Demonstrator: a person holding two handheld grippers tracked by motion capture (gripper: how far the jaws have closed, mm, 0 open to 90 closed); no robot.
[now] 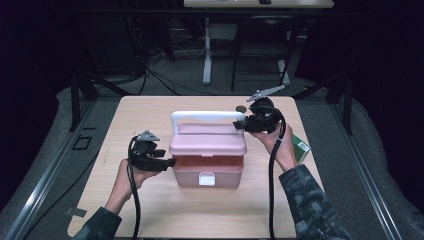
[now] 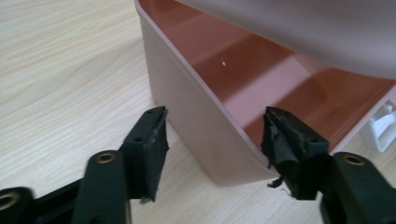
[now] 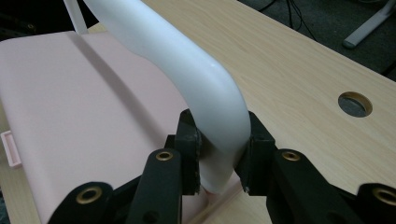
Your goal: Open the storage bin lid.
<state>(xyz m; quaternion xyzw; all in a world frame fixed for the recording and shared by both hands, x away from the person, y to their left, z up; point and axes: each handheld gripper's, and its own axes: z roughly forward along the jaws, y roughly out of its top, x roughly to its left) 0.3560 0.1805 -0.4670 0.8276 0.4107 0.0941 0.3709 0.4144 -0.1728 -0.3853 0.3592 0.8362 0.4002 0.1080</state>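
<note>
High view: a pale pink plastic storage box with a white arched carrying handle sits at the centre of the light wooden surface. Its pink lid is tilted up, leaving a gap along the front edge above a small white latch.

Your right tool, at about 2 o'clock from the box, is clamped on the right end of the handle. In the right gripper view the two black jaws press against both sides of the handle's curved corner, just above the lid.

Your left tool, at about 9 o'clock from the box, points at the box's left front corner. In the left gripper view the jaws stand apart on either side of that rounded corner: one outside the left wall, the other at the front wall, neither pad clearly pressing on it. The reddish-pink inside of the box shows beneath the raised lid.

A green carton lies near the surface's right edge, at about 3 o'clock, partly behind your right wrist.
</note>
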